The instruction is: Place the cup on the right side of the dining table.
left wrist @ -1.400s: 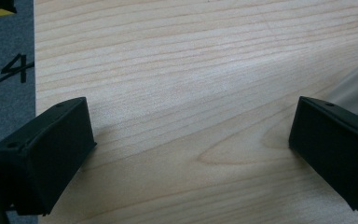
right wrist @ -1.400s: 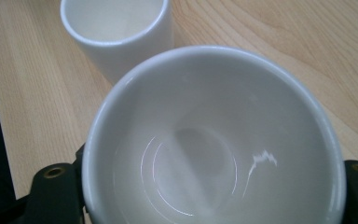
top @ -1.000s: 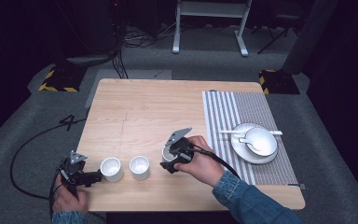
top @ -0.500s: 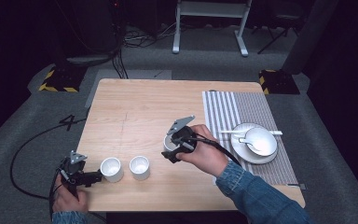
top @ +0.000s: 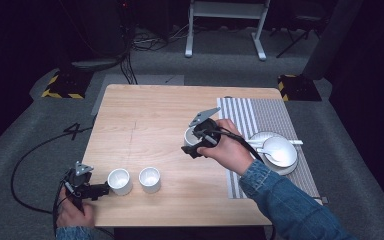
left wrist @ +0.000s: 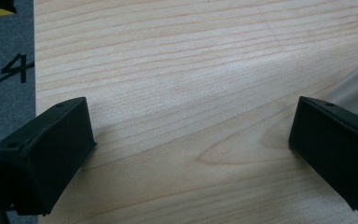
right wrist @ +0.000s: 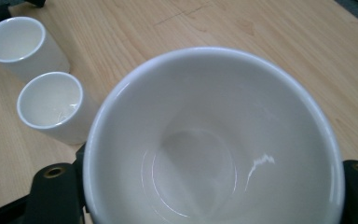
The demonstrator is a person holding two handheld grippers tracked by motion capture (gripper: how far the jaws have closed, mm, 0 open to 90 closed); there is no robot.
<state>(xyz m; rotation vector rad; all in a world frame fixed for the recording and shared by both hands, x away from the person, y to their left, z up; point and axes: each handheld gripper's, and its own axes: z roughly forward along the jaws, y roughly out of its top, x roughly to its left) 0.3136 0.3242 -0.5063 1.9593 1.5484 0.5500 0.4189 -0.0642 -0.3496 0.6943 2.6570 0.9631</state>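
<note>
At the table's (top: 145,115) near left edge I kept my left gripper (top: 101,189) with jaws spread wide beside two cups (top: 119,181), while my right gripper (top: 192,145) clamped a white bowl (right wrist: 214,140) above mid-table, left of the mat (top: 272,112)

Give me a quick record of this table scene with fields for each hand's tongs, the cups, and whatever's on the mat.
Right tongs: shut on a white bowl, held above the table
Left tongs: open, nothing between the jaws, low at the table's near left edge
Cups: two white cups, upright, side by side near the left tongs
Mat: striped, at the table's right; carries a plate with a bowl and spoon
</note>
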